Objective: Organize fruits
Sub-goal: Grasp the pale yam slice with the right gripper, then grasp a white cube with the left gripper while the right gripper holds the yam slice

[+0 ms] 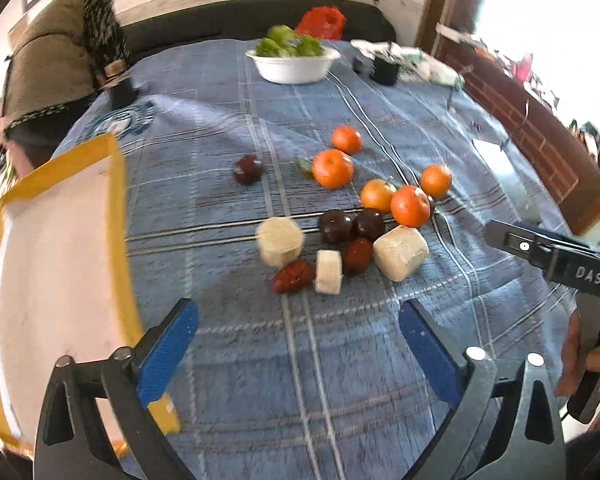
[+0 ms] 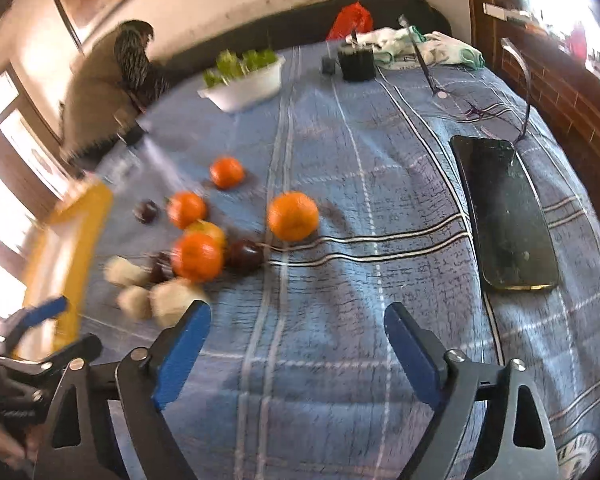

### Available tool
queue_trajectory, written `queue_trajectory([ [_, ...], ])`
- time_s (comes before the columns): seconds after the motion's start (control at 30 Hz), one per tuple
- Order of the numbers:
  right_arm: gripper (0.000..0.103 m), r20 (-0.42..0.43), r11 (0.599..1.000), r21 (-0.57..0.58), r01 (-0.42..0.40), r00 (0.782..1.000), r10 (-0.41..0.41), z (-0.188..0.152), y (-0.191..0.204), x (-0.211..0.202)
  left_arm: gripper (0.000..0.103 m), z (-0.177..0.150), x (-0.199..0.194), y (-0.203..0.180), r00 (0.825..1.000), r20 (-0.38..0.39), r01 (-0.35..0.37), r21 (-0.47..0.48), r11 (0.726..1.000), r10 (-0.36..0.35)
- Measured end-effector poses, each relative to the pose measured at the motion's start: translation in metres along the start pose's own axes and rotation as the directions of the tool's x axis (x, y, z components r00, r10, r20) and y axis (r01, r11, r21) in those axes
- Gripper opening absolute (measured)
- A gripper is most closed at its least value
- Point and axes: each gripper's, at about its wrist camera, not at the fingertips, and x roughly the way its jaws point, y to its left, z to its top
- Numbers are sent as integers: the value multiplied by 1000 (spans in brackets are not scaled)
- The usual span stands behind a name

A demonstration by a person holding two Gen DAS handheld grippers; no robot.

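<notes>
Several oranges (image 1: 332, 168) (image 2: 293, 216), dark plums (image 1: 335, 226) (image 2: 245, 255), red dates (image 1: 292, 277) and pale cut chunks (image 1: 400, 253) (image 2: 172, 300) lie loose on a blue checked cloth (image 1: 284, 360). A yellow-rimmed white tray (image 1: 52, 264) (image 2: 66, 248) sits to the left of the pile. My left gripper (image 1: 298, 320) hangs open above the cloth, just short of the fruit, with nothing between its blue pads. My right gripper (image 2: 298, 320) is open too, over bare cloth to the right of the pile, holding nothing.
A white bowl of green fruit (image 1: 294, 62) (image 2: 244, 78) stands at the far side. A black phone (image 2: 504, 212) lies right of the fruit. A person in a brown coat (image 1: 56, 60) sits at the far left. A black cup (image 2: 356, 62), crumpled cloth (image 2: 428, 50) and red bag (image 1: 322, 22) are at the back.
</notes>
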Motion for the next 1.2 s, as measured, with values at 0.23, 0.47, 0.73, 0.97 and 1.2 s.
queue_trajectory([
  [0.23,50,-80,983,-122,-137,989,128,1,35,6,71,-18,-30,29,1000,-25,13,-100,995,-15],
  [0.47,40,-135,963,-215,-165,981,138,3,68,30,62,-29,-43,40,1000,-29,7,-116,993,-11],
  [0.73,40,-179,966,-244,-86,983,43,7,82,62,59,-31,-48,50,999,-19,33,-94,995,-35],
  [0.97,34,-167,962,-272,-34,986,-12,0,89,57,45,-8,-31,33,992,-51,112,-15,994,-113],
  [1.2,34,-116,973,-218,-70,992,46,-16,71,16,33,18,2,-3,981,-94,179,82,980,-171],
])
